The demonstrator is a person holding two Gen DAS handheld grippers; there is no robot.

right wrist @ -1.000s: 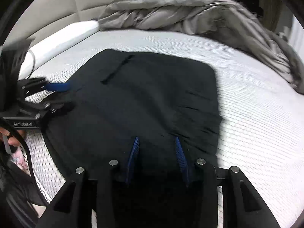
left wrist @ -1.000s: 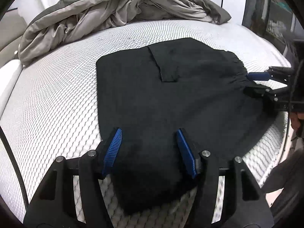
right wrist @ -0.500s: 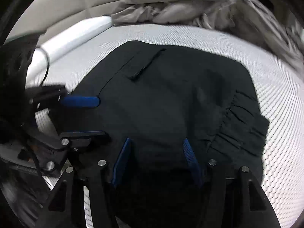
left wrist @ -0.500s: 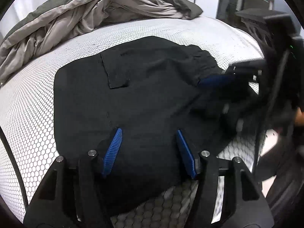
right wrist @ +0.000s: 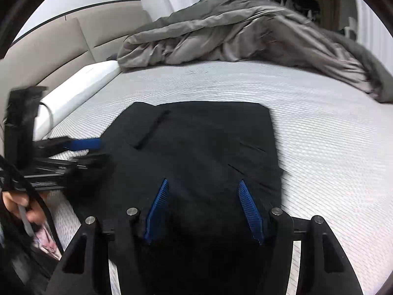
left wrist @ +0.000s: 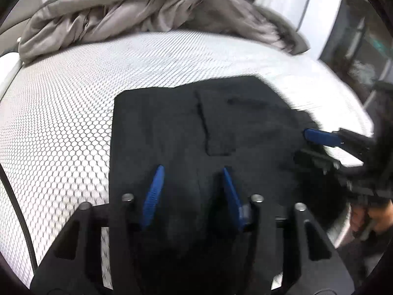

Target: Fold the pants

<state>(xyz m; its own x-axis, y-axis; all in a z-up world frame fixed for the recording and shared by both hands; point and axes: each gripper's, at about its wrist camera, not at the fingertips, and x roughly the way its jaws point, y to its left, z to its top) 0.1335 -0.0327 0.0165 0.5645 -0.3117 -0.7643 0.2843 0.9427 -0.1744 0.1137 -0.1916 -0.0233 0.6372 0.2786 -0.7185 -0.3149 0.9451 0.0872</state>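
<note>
The left gripper (left wrist: 191,179) is closing its jaws, blue pads at a middling gap over black cloth that fills the space between them; whether the pads are pressing on it I cannot tell. The right gripper (right wrist: 203,196) is opening its jaws, pads standing fairly wide with the same cloth lying between them, not visibly pinched. That cloth is the black pants (right wrist: 196,147), lying folded into a squarish block near the front edge of the mattress (right wrist: 319,135), pocket seam facing up and gathered waistband sitting on the right-hand side in the right wrist view. Each gripper is showing in the other's camera at the side of the pants, blurred, with a hand (left wrist: 371,218) gripping its handle. Beyond the pants the mesh-patterned mattress is running bare up to a crumpled grey duvet (right wrist: 245,32), heaped along the far side and well apart from the pants. A beige headboard (right wrist: 56,46) and a white pillow (right wrist: 81,88) are sitting at the left.
</note>
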